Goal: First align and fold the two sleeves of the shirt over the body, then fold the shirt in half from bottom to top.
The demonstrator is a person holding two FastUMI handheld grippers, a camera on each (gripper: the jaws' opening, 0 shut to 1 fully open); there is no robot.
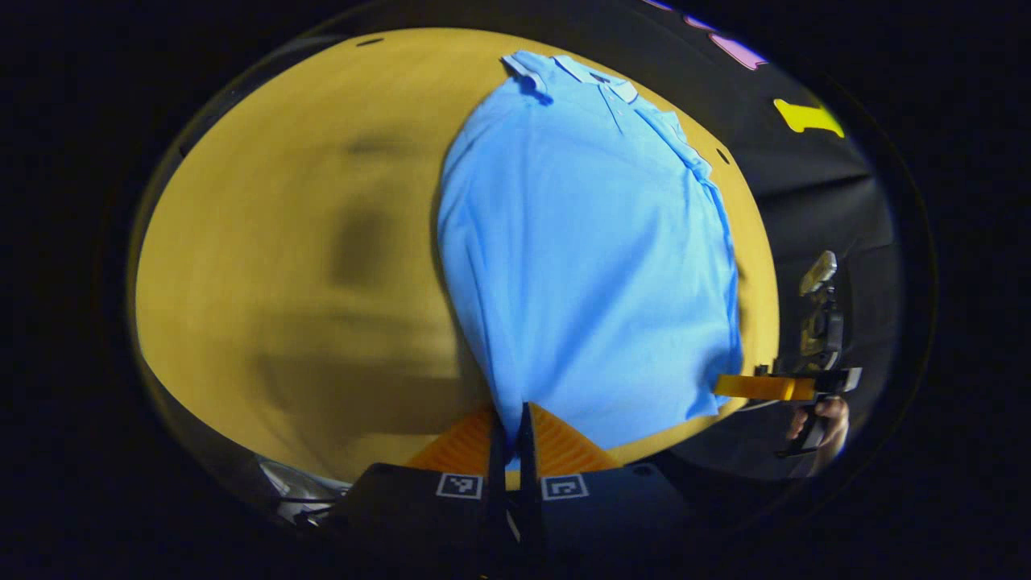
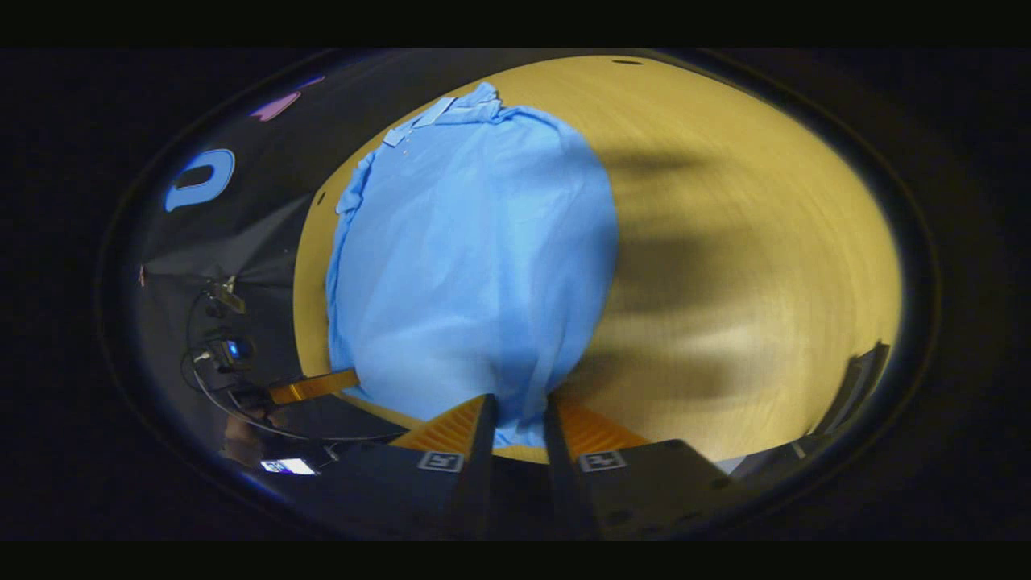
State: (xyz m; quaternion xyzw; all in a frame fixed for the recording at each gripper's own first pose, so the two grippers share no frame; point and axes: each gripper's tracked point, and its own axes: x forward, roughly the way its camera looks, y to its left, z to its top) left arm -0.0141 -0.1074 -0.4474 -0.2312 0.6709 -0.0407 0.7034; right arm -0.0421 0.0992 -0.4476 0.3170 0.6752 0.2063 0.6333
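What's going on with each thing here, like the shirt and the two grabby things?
Light blue polo shirt: flat on the table, sleeves folded in, collar at the far end, bottom hem pinched.
Left hand-held gripper: shut on the hem.
Right hand-held gripper: gripping the hem, fabric between its fingers.
Yellow wooden table: holds the shirt.

A matt, soft knit-cloth shirt lies on a smooth wood-grain surface with a dull sheen; ribbed pads line one claw.
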